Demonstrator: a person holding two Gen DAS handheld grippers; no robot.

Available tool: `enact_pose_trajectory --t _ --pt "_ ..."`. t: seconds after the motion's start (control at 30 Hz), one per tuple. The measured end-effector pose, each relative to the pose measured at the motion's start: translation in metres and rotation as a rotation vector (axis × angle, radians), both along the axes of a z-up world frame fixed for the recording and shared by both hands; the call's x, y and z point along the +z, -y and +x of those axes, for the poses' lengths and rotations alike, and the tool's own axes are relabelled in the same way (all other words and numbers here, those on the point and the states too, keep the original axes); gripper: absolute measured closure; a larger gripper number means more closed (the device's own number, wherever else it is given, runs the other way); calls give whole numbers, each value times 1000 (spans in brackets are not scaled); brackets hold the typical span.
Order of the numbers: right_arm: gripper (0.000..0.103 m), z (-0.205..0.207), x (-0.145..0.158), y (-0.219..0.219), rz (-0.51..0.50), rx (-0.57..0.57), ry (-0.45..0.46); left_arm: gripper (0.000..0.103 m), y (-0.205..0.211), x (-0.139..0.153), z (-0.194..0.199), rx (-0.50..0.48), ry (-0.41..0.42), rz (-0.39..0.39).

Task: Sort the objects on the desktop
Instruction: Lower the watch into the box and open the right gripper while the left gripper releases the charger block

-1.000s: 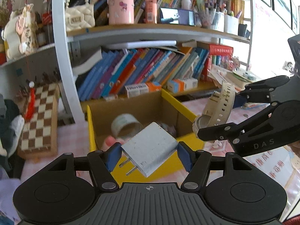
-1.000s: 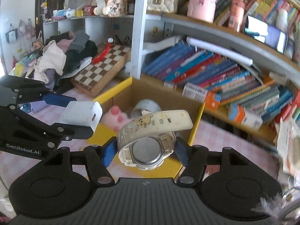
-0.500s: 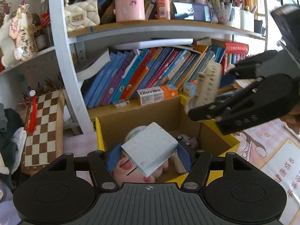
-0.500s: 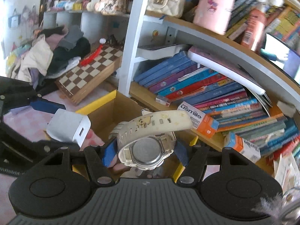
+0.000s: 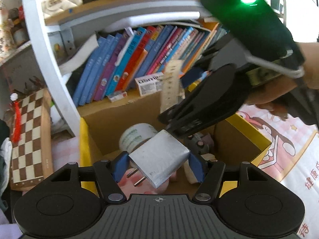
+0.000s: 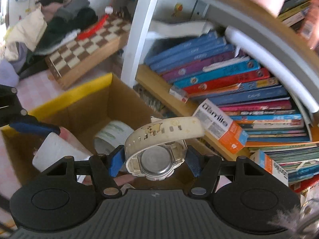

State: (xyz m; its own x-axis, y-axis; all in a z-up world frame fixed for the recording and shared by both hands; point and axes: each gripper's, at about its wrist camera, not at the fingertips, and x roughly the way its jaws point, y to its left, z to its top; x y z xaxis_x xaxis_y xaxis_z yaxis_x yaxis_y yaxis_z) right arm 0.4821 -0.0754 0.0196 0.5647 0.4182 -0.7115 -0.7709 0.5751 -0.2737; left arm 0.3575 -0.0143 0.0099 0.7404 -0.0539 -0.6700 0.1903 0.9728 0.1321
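The left gripper [image 5: 158,166] is clamped on a white plug-in charger [image 5: 159,159], held tilted with its two prongs pointing down and to the left. The right gripper [image 6: 152,163] is clamped on the case of a cream wristwatch [image 6: 157,155], its strap arching free above the pads. Both loads hang over the open cardboard box [image 5: 103,117] with yellow-taped rims. The charger sits above the box's near edge; in the left wrist view the right gripper crosses in above the far right part of the opening.

Inside the box lie a white roll of tape [image 5: 137,137], a pink soft item [image 5: 143,181] and other small pieces, partly hidden.

Risks, as judged:
- The two tools are close over one opening; a sideways move could knock them together and jar a grip.
- The charger is gripped across smooth faces at an angle and may twist out.
- The loose strap could catch the box rim or the other tool on lowering.
- A release from height may bounce the watch off the contents.
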Motion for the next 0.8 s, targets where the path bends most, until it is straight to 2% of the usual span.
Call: enact_pose_trajectory --t 0.2,0.3,0.5,0.63,0.73,0.77,0.8 --pt "40 22 -28 -12 -67 7 -38 38 10 -17 19 -4 -63 10" --pt "40 31 -36 -16 -82 7 -64 37 7 -21 25 -8 -94 -37" --pt "40 45 -52 -25 -119 2 -129 37 4 -25 26 -20 -133 -77" --pt "39 47 -54 -28 -134 13 -148 37 0 -26 24 -13 -146 -108" --pt "37 47 -54 -27 -133 3 -147 36 0 -24 23 -16 -136 -91" --pt "35 46 -52 -25 -120 -3 -140 35 1 -23 22 -16 -130 -86" --pt "33 46 -49 -23 -104 -11 -133 29 0 -21 20 -15 -122 -83"
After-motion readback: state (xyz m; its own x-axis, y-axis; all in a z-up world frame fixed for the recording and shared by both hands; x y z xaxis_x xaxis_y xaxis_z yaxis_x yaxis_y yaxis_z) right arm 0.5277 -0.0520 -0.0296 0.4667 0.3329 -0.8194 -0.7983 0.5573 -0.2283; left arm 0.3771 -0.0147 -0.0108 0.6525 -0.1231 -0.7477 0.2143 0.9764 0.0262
